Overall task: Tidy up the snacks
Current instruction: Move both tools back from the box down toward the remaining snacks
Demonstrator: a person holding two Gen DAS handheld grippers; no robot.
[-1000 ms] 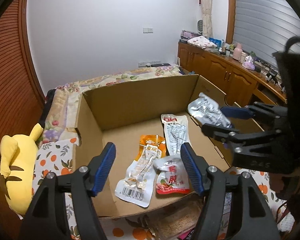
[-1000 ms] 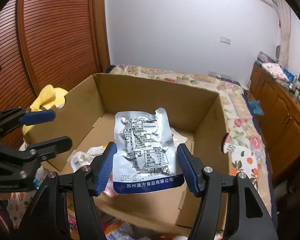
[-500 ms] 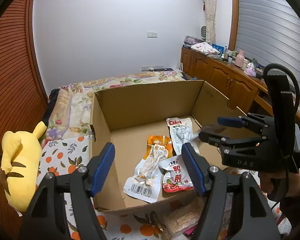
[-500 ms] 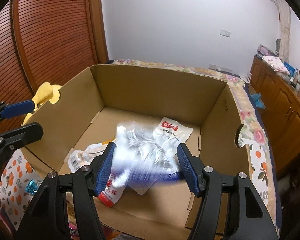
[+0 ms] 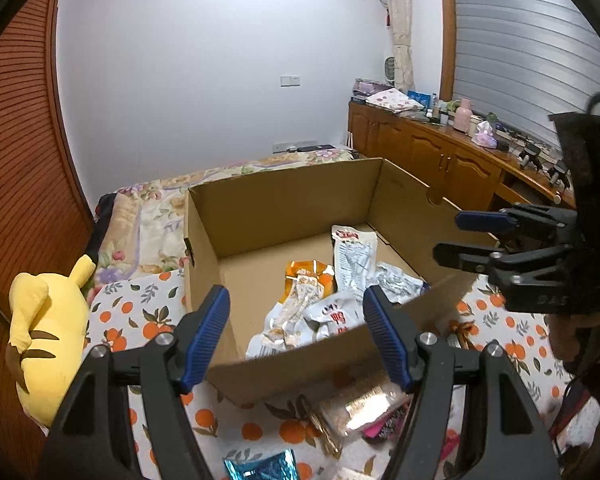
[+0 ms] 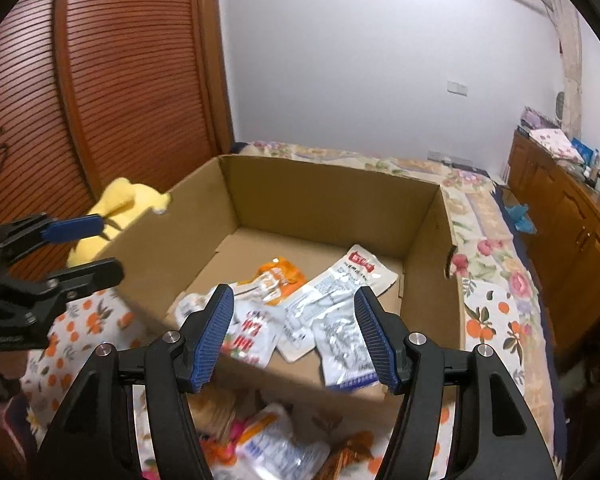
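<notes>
An open cardboard box (image 5: 284, 208) (image 6: 324, 196) sits on the orange-print cloth. Inside lie an orange packet (image 5: 308, 276) (image 6: 280, 276), a white packet with a red label (image 5: 354, 256) (image 6: 352, 276), a red-and-white packet (image 5: 336, 316) (image 6: 252, 332) and a silver packet (image 5: 396, 286) (image 6: 340, 344). My left gripper (image 5: 296, 332) (image 6: 104, 246) hangs open over the box's near wall, holding nothing. My right gripper (image 6: 294, 330) (image 5: 456, 236) is open too, at the box's right front, with the silver packet lying beyond its fingers.
Loose snacks lie in front of the box: a gold packet (image 5: 360, 404), a blue one (image 5: 264, 468), a white one (image 6: 276, 440). A yellow plush toy (image 5: 48, 328) (image 6: 116, 208) lies left of the box. Wooden cabinets (image 5: 440, 160) line the right wall.
The silver packet left my right gripper's fingers and dropped into the box. Both grippers drew back from the box toward its near edge.
</notes>
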